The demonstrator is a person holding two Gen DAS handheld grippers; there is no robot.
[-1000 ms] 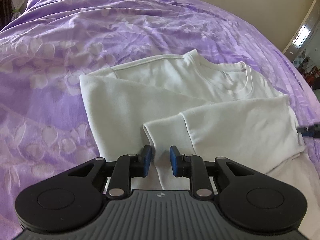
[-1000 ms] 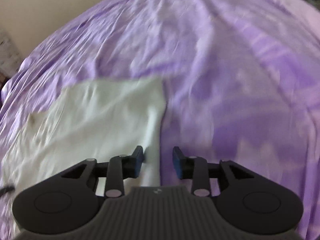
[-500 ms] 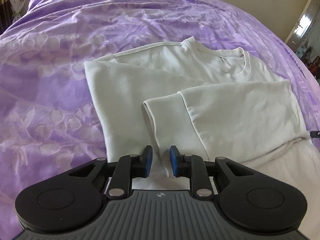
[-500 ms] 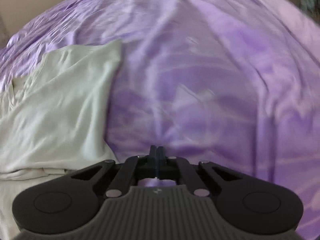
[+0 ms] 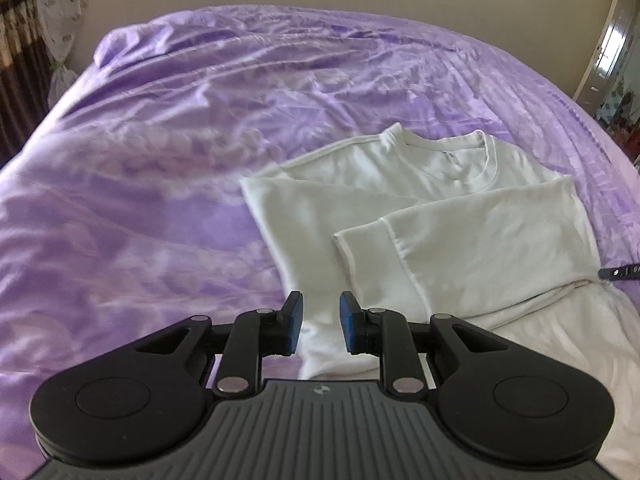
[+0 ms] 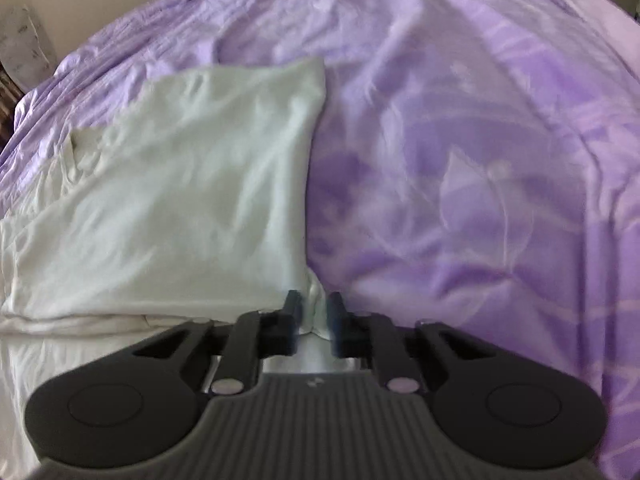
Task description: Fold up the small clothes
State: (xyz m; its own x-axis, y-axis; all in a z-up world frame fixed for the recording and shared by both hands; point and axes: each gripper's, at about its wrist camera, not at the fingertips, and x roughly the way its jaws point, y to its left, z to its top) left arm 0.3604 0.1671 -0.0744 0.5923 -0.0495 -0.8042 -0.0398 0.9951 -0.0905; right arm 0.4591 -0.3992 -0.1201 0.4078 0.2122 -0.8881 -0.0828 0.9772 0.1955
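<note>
White shirt (image 5: 400, 216) half-folded on a purple bed (image 5: 160, 160).
Right gripper (image 6: 314, 312) pinches the shirt's edge, likely to fold it; left gripper (image 5: 320, 316) hovers, jaws narrowly apart, holding nothing.

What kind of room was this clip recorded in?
Most likely a bedroom. A white sweatshirt lies on a wide surface under a purple floral bedspread, seemingly a bed. Patterned curtains hang at far left, and a door stands at right.
</note>
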